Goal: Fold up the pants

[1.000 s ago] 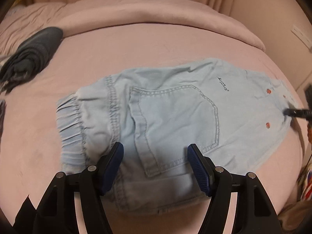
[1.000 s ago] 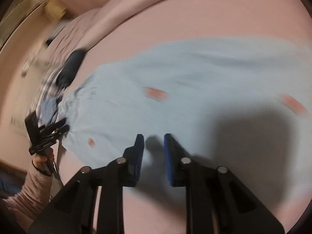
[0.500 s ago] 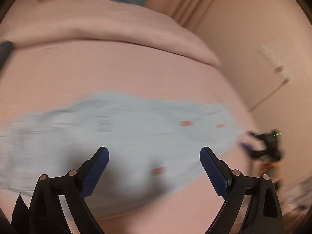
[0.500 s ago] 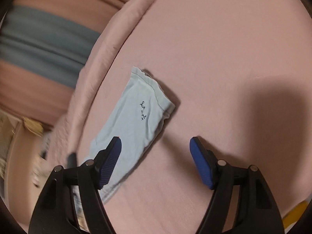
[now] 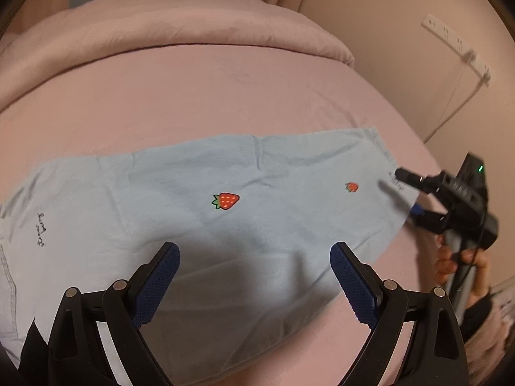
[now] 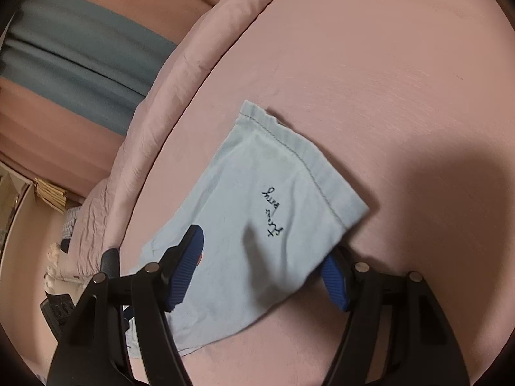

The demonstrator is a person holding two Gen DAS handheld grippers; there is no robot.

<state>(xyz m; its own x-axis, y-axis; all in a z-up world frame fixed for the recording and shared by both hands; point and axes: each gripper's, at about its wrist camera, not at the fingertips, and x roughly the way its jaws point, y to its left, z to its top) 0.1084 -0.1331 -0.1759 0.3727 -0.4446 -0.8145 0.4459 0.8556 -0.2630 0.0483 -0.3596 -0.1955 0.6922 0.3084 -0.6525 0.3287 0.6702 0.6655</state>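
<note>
Light blue pants (image 5: 244, 212) with small strawberry prints lie flat across a pink bed, legs stacked and pointing right. My left gripper (image 5: 254, 276) is open and empty, hovering over the near edge of the leg. In the right wrist view the leg hem (image 6: 276, 193) with black script lies between the wide-open fingers of my right gripper (image 6: 264, 267), one finger above the cloth and one at its near corner. The right gripper also shows in the left wrist view (image 5: 408, 193) at the hem end, open.
A rolled pink duvet (image 5: 199, 22) lies along the far side of the bed. A wall with a white power strip (image 5: 457, 45) stands to the right. Blue-grey curtain (image 6: 74, 51) and shelves are beyond the bed.
Both grippers swung toward the leg end of the pants. The right gripper opened wide and moved in around the hem corner. The left gripper stayed open.
</note>
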